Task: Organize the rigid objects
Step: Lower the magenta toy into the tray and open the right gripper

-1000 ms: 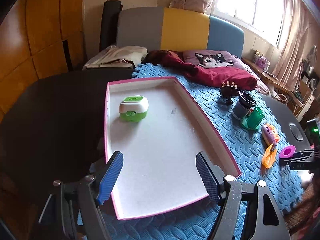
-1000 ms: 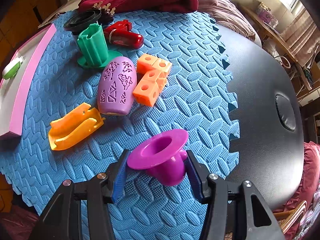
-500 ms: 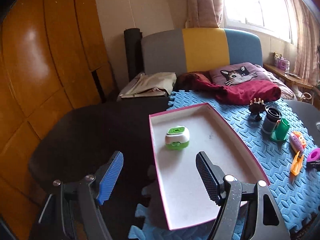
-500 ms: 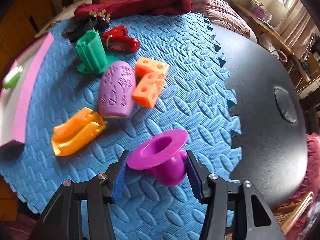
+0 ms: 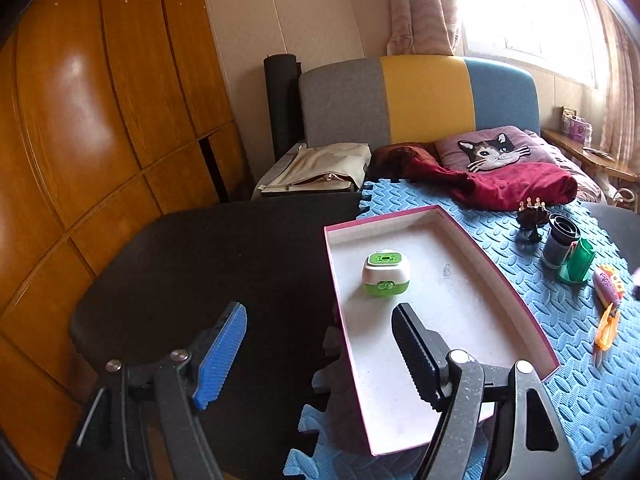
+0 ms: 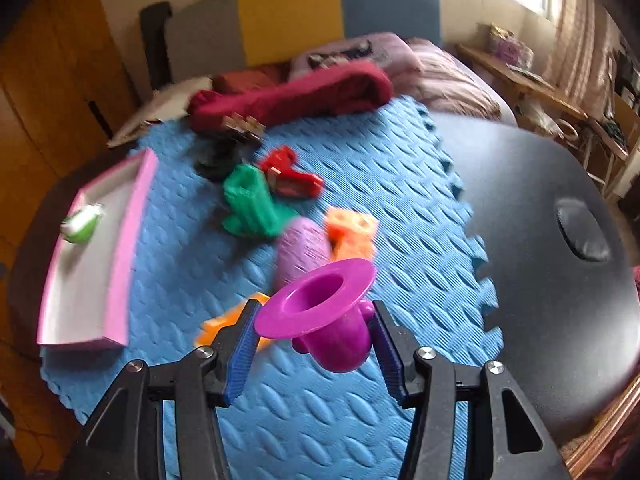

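Now right claw [image 6: 312, 344] pinching magenta funnel [image 6: 320, 316]; left claw [image 5: 316, 352] spread, empty.

In the right wrist view motion blur smears the green ribbed plastic cup [image 6: 249, 204] and the red plastic toy [image 6: 291, 178] behind it. The magenta flanged plastic funnel [image 6: 320, 312] hides most of the orange plastic clip [image 6: 224, 322]. The left view's edge crops that clip.

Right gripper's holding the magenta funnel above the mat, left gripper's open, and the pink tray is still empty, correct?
Not quite: the pink tray already holds a green and white case, as the left wrist view shows. The right gripper does hold the magenta funnel; the left gripper is open.
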{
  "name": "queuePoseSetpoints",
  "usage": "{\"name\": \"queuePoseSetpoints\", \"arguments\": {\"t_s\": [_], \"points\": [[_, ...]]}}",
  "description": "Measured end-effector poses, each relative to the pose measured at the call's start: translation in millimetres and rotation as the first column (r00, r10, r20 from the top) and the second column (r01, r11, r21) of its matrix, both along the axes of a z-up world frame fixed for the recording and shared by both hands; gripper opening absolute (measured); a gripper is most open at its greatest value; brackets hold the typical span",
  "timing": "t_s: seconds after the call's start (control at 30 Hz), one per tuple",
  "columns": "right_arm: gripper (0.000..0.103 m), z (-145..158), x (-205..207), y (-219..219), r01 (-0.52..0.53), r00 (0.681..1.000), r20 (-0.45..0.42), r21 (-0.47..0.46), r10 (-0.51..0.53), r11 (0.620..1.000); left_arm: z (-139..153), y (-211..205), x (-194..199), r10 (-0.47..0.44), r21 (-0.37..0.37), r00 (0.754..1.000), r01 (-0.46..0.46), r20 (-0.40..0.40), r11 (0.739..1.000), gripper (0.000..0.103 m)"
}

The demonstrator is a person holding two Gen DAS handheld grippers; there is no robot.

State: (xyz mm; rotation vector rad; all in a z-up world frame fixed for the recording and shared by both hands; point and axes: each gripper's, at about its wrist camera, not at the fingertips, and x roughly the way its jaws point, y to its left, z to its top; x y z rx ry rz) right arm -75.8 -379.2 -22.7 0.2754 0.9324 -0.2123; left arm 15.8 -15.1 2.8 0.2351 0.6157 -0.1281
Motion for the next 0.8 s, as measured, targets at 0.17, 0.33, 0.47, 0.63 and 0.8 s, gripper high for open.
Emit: {"name": "queuePoseSetpoints", "arguments": {"t_s": [0.17, 0.33, 0.47, 0.63, 0.8], "points": [[0.054, 18.1, 34.0, 52.1, -0.155, 0.987, 0.049, 0.006, 0.155, 0.988, -2.4, 0.8, 0.9, 0.004, -0.004, 1.0, -0.004, -0.006, 1.0, 0.076], [0.054, 18.7, 76.2, 109.2, -0.296, 0.954, 0.052, 0.015, 0.295, 0.955, -7.2, 6.9, 2.6, 0.01, -0.013, 1.0, -0.01, -0.025, 1.0, 0.076], [0.054, 9.6, 116.6, 146.8, -0.384, 0.923, 0.031, -0.001, 0.384, 0.923, -14.5, 17.7, 6.4, 0.027, -0.033, 0.998, -0.029, -0.054, 0.999, 0.076], [0.054, -5.3, 166.8, 177.4, -0.42, 0.908, 0.008, -0.027, 0.42, 0.907, -23.2, 31.8, 11.2, 0.042, -0.07, 0.995, -0.049, -0.089, 0.996, 0.076], [0.055, -29.5, 212.8, 194.3, -0.41, 0.912, -0.036, -0.063, 0.408, 0.91, -31.9, 40.0, 15.6, 0.063, -0.082, 0.991, -0.073, -0.119, 0.994, 0.076]]}}
